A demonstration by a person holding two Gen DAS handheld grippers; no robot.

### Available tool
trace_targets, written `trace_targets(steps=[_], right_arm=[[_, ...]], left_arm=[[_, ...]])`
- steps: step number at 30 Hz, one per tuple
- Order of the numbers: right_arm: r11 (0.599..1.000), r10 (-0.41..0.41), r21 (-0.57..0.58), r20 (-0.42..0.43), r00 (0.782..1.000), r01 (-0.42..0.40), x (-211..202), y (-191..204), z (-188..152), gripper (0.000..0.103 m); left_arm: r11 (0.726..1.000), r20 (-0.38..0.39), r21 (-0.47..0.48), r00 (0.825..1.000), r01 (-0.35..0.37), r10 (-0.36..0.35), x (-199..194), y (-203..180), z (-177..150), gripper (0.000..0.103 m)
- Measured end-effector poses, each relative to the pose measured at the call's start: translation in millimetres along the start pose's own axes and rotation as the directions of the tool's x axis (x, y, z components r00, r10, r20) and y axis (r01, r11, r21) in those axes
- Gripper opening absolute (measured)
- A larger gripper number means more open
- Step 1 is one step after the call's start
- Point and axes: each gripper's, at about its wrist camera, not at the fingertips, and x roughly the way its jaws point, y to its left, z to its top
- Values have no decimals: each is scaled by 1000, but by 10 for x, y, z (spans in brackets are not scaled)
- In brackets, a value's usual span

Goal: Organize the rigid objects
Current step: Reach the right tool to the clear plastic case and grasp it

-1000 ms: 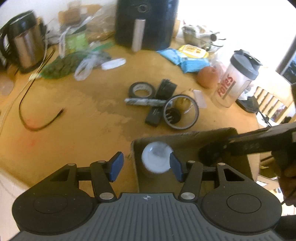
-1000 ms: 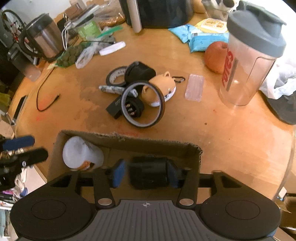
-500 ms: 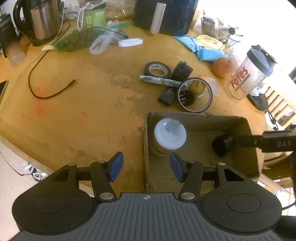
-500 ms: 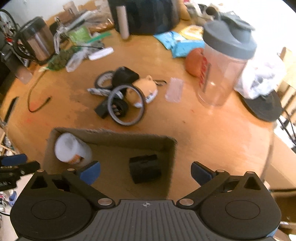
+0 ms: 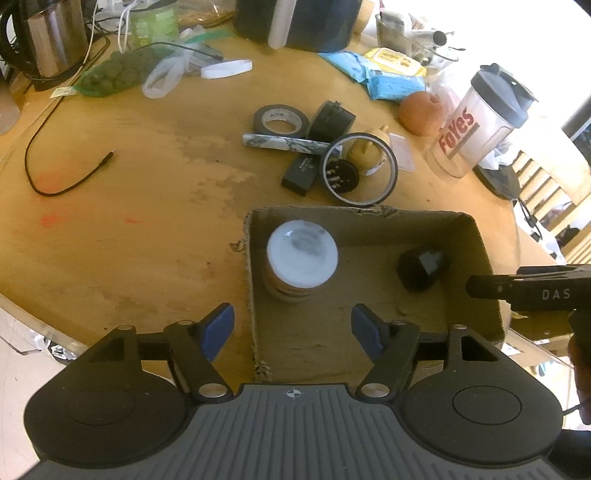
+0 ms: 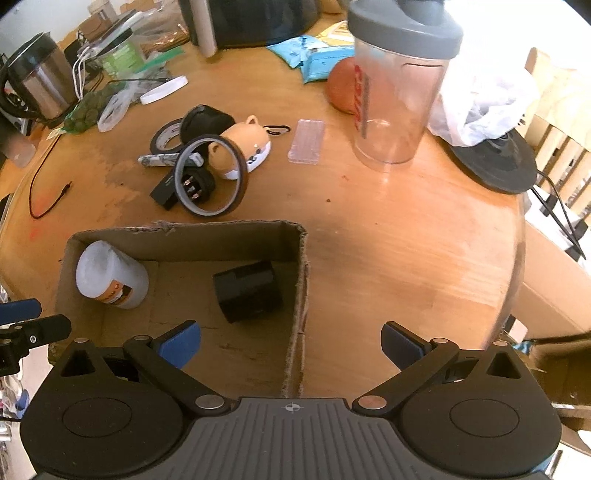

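Observation:
A cardboard box (image 5: 369, 216) (image 6: 184, 236) sits at the near edge of the round wooden table. Inside stand a white-lidded jar (image 5: 301, 254) (image 6: 110, 275) at the left and a black cylinder-like object (image 5: 421, 267) (image 6: 247, 290) at the right. My left gripper (image 5: 293, 330) is open and empty above the box's near left side. My right gripper (image 6: 290, 343) is open wide and empty over the box's right wall; it shows in the left wrist view (image 5: 532, 290). Beyond the box lies a pile: black tape roll (image 5: 280, 120), thin ring (image 6: 208, 175), black blocks (image 5: 301, 173), dog-shaped figure (image 6: 243, 147).
A clear shaker bottle (image 6: 399, 88), an orange fruit (image 5: 421, 112), a clear small case (image 6: 306, 140), blue packets (image 5: 388, 79), a kettle (image 5: 48, 37), a black cable (image 5: 62, 177) and a dark appliance (image 5: 295, 18) stand around the table. A black disc (image 6: 495, 158) lies at right.
My right gripper let go of the black object in the box, opened wide and drew back to the right. My left gripper rose away from the white-lidded jar and opened wider.

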Motion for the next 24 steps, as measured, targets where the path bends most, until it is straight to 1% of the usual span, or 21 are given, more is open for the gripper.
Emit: trace_targets(steps=[5, 9, 13, 17, 24], right_arm=[[1000, -11, 18, 21, 1000, 11, -12, -90, 40, 103], [1000, -3, 21, 66, 998, 1, -46, -137, 123, 103], [1000, 0, 1, 108, 994, 0, -50, -134, 208, 103], [999, 19, -28, 120, 993, -15, 7, -144, 316, 103], [997, 38, -78, 166, 985, -25, 85, -110, 565, 103]], left_arm=[[1000, -5, -14, 1000, -8, 8, 12, -55, 5, 70], [999, -9, -28, 1000, -18, 18, 10, -76, -9, 70], [998, -13, -55, 1000, -20, 20, 11, -84, -13, 70], [997, -8, -79, 1000, -1, 0, 1, -79, 8, 70], [997, 16, -75, 1000, 1, 0, -30, -126, 118, 69]])
